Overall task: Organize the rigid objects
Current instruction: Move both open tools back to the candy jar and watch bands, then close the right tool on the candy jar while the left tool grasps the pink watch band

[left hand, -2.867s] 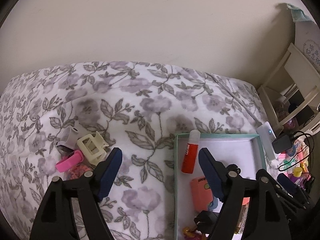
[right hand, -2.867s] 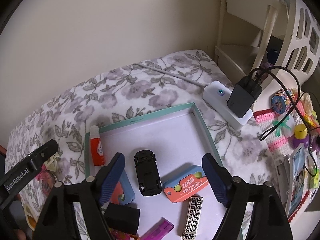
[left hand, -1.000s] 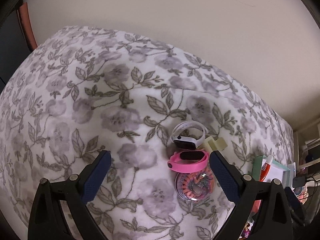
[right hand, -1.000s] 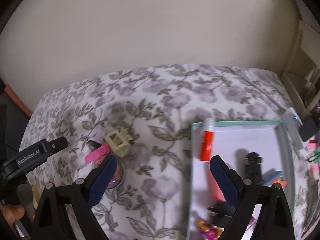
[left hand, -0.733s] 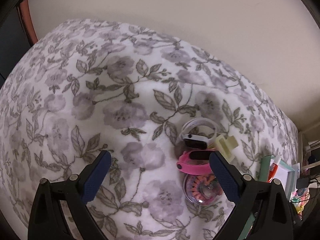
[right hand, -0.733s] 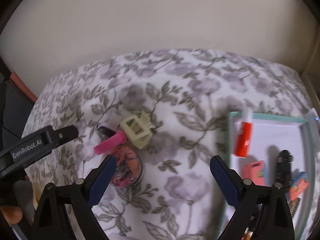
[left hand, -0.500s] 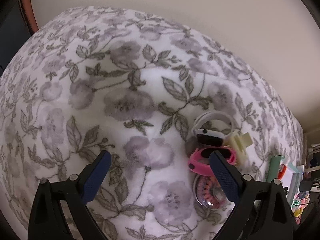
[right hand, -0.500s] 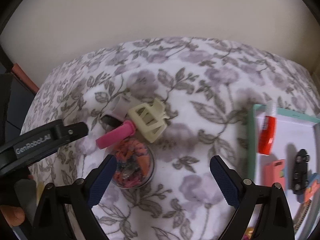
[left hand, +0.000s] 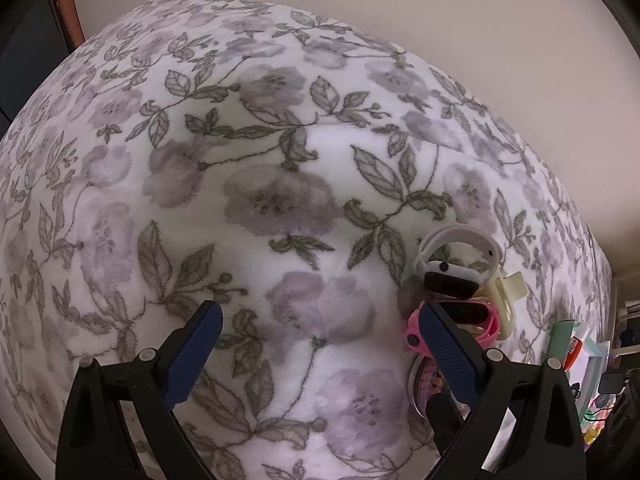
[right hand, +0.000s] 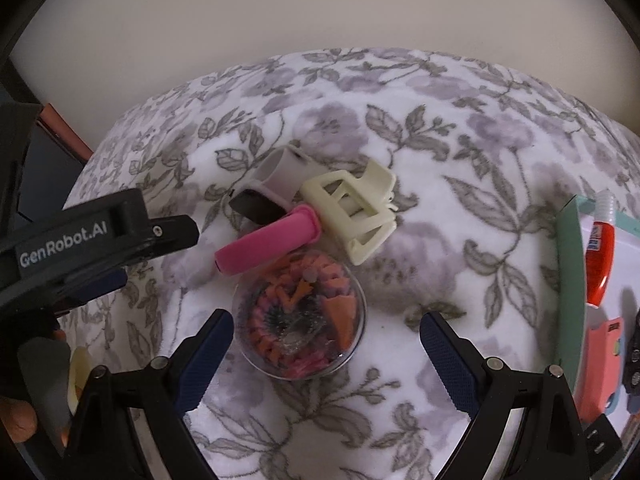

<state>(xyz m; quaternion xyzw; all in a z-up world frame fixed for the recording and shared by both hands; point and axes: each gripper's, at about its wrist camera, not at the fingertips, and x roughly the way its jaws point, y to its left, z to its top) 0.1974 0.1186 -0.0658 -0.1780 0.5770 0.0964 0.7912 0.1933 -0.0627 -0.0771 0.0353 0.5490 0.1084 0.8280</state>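
While the green-rimmed tray [right hand: 568, 280] already holds a glue bottle [right hand: 600, 256] and more, the cream hair claw [right hand: 356, 208], pink band [right hand: 268, 246], smartwatch [left hand: 452, 276] and clear round case [right hand: 300, 320] lie clustered on the blanket [left hand: 280, 200], unsorted. Right gripper [right hand: 326, 344] and left gripper [left hand: 320, 336] gape wide, empty.

Two close downward wrist views, shared pink band [left hand: 486, 326] [right hand: 266, 246].

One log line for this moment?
left gripper: open, empty | right gripper: open, above clear case | tray: partly filled

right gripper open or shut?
Open: the right gripper has its fingers spread wide either side of the clear round case, gripping nothing.
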